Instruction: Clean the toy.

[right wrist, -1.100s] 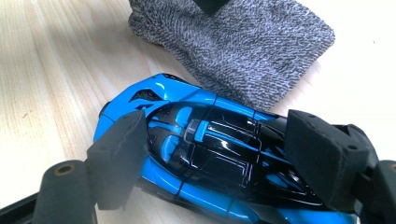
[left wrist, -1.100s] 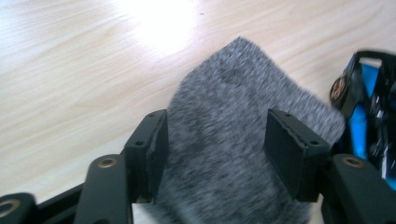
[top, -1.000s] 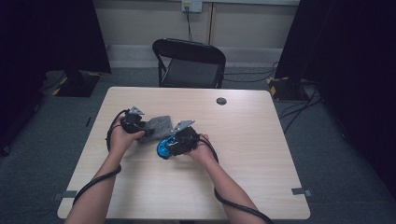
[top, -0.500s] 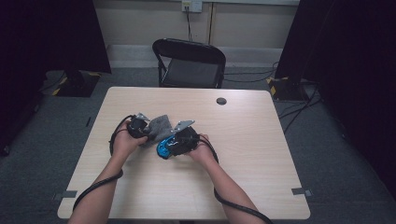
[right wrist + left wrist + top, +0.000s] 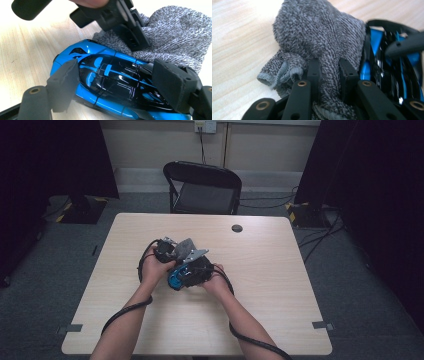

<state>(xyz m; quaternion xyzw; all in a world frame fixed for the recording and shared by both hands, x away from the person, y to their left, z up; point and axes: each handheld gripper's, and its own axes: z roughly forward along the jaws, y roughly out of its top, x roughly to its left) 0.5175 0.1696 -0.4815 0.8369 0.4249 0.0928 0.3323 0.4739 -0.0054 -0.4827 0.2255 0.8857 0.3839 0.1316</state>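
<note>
On the pale wooden table [image 5: 280, 285], near its middle, a grey knitted cloth [image 5: 322, 37] lies bunched against a blue and black toy car [image 5: 112, 82]. The left gripper [image 5: 329, 72], wide apart a second ago, has moved in and now pinches a fold of the cloth, so wiping can begin. The right gripper [image 5: 120, 82] clamps the car across its body. No readable lettering shows
</note>
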